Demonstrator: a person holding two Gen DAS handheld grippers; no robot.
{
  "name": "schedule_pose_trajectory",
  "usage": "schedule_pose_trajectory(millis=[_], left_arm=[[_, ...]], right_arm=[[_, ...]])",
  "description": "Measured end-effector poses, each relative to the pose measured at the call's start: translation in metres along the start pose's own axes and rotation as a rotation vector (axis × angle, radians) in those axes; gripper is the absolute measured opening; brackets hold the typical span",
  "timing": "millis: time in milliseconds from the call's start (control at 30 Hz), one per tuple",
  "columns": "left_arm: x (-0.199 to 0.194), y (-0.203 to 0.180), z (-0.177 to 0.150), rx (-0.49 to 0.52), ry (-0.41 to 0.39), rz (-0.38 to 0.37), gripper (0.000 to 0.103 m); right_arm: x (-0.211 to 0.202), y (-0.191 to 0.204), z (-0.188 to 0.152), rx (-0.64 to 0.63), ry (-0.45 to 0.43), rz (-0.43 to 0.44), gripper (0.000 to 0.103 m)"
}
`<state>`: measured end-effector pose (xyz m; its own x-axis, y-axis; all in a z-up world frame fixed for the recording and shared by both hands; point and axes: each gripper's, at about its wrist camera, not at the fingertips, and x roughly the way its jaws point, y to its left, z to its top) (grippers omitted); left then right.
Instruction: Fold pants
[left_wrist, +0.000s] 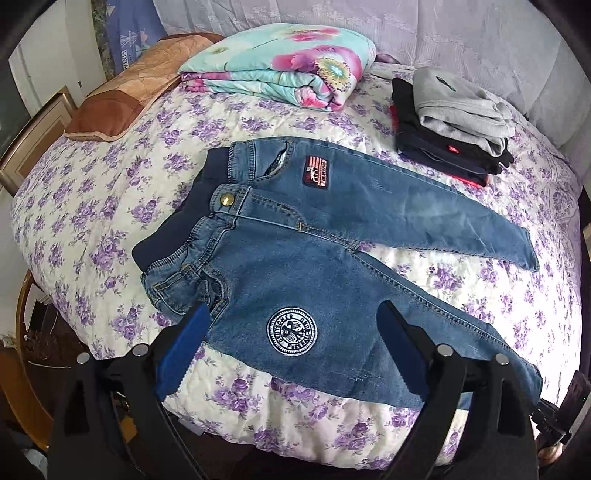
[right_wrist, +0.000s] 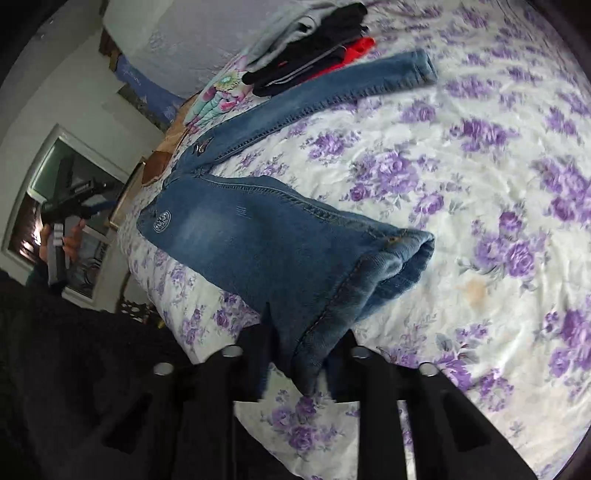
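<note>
Right claw (right_wrist: 306, 365) first, nearest of all: its black fingers pinch the hem of the near leg of the jeans (right_wrist: 258, 236), the cuff bunched and drooping between them; that leg runs away from the claw up across the bed (right_wrist: 480, 184) towards the waist. Over to the left claw (left_wrist: 291, 354): jaws spread wide, blue pads (left_wrist: 184, 347) either side, nothing between them; it hangs just over the thigh of the near leg, the round white badge (left_wrist: 292, 336) sitting right in the gap; whether a pad brushes the denim, I cannot tell. The jeans lie flat, face up, legs splayed in a V on the purple-flowered quilt, dark waistband to the left. Beyond them, a stack of folded clothes (left_wrist: 450, 122) at the far right; a folded floral blanket (left_wrist: 280, 70) at the back; a brown cushion (left_wrist: 122, 99) far left.
</note>
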<state>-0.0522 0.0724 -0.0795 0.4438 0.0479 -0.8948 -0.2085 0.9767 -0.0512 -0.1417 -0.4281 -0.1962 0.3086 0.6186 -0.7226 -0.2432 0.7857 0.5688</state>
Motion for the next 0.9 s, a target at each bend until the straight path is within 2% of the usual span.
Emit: schedule_pose_trajectory(millis=[100,200,333,433,500,533,567,633,700,767,800,867,900], left_arm=[[0.005,0.005,0.001,-0.017,0.013,0.008,0.089],[0.011,0.004,0.004,-0.011,0.019,0.009,0.089],[0.017,0.000,0.007,-0.002,0.014,-0.009,0.089],[0.026,-0.003,0.002,0.017,0.025,-0.032,0.090],[0.037,-0.005,-0.003,0.039,0.044,-0.011,0.090],[0.044,-0.004,-0.005,0.049,0.059,0.006,0.090],[0.046,-0.002,-0.007,0.055,0.063,0.010,0.090],[0.048,0.003,-0.009,0.073,0.053,0.015,0.090],[0.051,0.007,-0.009,0.100,0.035,0.032,0.090],[0.058,0.011,-0.007,0.129,0.029,0.050,0.090],[0.062,0.012,-0.007,0.144,0.032,0.054,0.090],[0.071,0.011,-0.007,0.183,0.038,0.065,0.090],[0.074,0.011,-0.007,0.201,0.045,0.063,0.090]], right_arm=[[-0.013,0.004,0.004,0.008,0.014,0.112,0.016],[-0.041,0.017,0.013,-0.048,0.037,0.150,0.012],[-0.075,0.018,0.015,-0.067,0.054,0.139,0.011],[-0.059,-0.002,0.005,-0.049,0.121,-0.006,0.013],[-0.024,-0.019,-0.006,-0.009,0.228,-0.150,0.031],[-0.014,-0.024,-0.014,0.013,0.251,-0.169,0.037],[-0.014,-0.023,-0.017,0.016,0.223,-0.172,0.043],[-0.026,-0.016,-0.015,0.029,0.198,-0.192,0.044],[-0.045,-0.003,-0.005,0.037,0.114,-0.243,0.052],[-0.054,0.021,0.010,0.004,0.028,-0.278,0.065],[-0.052,0.035,0.018,-0.015,-0.007,-0.285,0.068],[-0.038,0.065,0.031,-0.043,-0.068,-0.265,0.084],[-0.026,0.075,0.035,-0.044,-0.070,-0.249,0.087]])
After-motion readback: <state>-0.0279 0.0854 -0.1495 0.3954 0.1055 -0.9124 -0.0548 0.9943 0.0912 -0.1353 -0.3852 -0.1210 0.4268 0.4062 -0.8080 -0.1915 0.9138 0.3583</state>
